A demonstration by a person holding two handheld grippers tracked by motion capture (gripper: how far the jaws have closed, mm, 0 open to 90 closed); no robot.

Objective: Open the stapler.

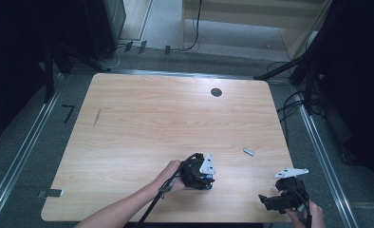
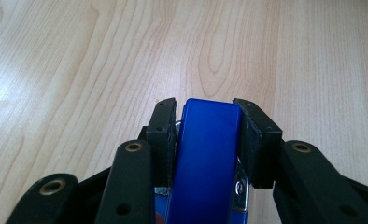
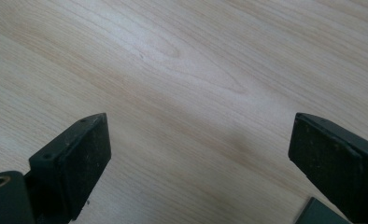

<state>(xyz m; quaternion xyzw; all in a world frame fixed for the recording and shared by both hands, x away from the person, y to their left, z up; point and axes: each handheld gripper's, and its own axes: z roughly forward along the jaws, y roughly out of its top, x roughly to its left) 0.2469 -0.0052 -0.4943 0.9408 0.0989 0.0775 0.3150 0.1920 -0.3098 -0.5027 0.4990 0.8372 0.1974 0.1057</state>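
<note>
A blue stapler [image 2: 205, 154] with a metal base lies on the wooden table [image 1: 142, 128], and my left gripper [image 2: 205, 109] is shut on it. Both black pads [image 2: 162, 128] press its sides. From above, the left gripper [image 1: 201, 176] sits near the table's front middle, with a sliver of the blue stapler [image 1: 210, 185] under it. My right gripper [image 3: 198, 140] stands open over bare wood with nothing between its jaws. In the high view the right gripper [image 1: 270, 202] is at the front right corner, pointing left.
A small grey metal piece [image 1: 249, 152] lies on the table right of centre. A black round grommet [image 1: 216, 92] sits near the far edge. A dark grey corner [image 3: 318, 212] shows by the right gripper's far jaw. Cables and stands surround the table.
</note>
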